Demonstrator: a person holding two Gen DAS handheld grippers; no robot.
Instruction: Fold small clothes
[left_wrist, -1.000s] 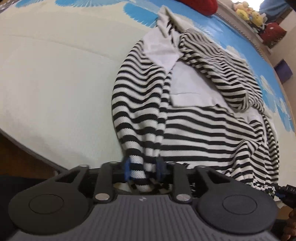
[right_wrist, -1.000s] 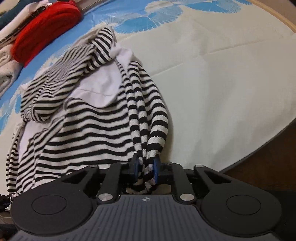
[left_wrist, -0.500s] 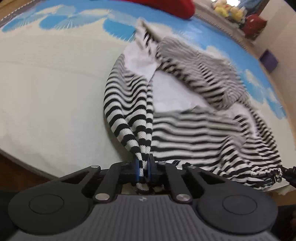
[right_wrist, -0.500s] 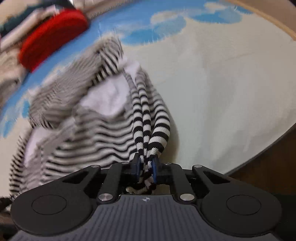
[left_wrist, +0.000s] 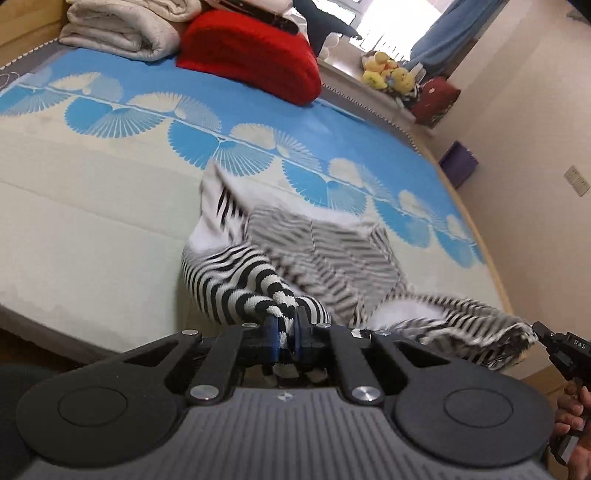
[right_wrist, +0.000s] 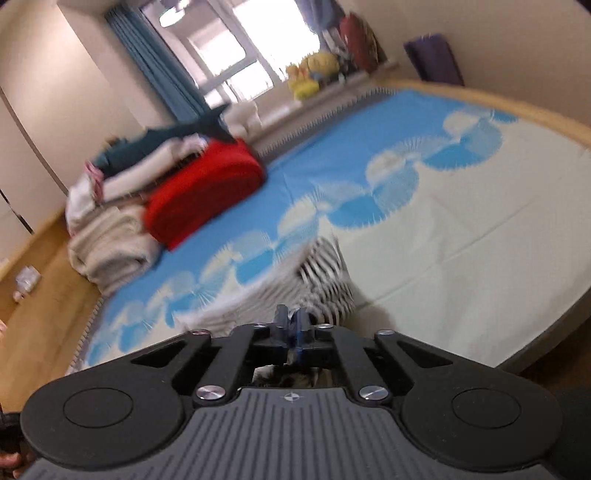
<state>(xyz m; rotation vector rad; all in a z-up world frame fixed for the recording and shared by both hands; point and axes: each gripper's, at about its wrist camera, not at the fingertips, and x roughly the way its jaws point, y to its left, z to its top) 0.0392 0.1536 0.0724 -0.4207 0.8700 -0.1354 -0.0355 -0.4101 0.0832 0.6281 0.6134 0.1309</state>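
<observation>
Across a bed (left_wrist: 92, 206) spread with a blue-and-cream sheet, a soft, light striped top (left_wrist: 295, 258) is lifted by its bunched lower corners, each pinched tight between the left gripper (left_wrist: 285, 334) and right gripper (right_wrist: 291, 323), and is judged limp, best held at the hem.
</observation>
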